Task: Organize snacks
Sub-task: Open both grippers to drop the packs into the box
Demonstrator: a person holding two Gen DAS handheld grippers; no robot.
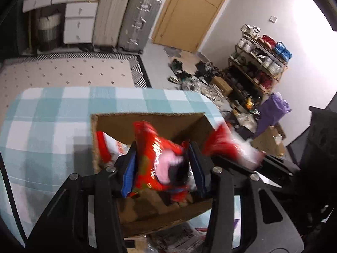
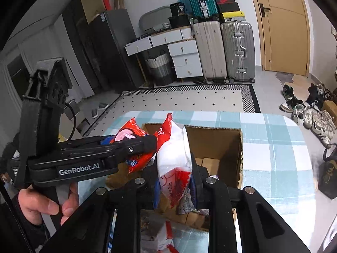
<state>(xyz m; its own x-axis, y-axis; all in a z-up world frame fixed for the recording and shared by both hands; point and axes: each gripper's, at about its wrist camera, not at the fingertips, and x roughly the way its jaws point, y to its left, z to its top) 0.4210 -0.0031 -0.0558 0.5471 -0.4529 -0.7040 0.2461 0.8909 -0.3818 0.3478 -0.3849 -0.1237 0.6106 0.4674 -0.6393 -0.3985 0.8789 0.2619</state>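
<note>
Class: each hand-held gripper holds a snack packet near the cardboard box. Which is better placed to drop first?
Probably left: its red packet hangs over the cardboard box opening; the right's white packet sits nearer the box's corner.

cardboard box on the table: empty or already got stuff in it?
Not empty. The cardboard box is open-topped, with a red-and-white packet lying against its left wall.

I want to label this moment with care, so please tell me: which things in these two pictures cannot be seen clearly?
- Left wrist view: the print on the red snack bag in the left gripper is blurred.
- Left wrist view: the white and red packet is smeared by motion.
- Both views: the cardboard box floor is mostly covered by bags and grippers.
- Right wrist view: the packet's small text in the right gripper is partly readable only.
</note>
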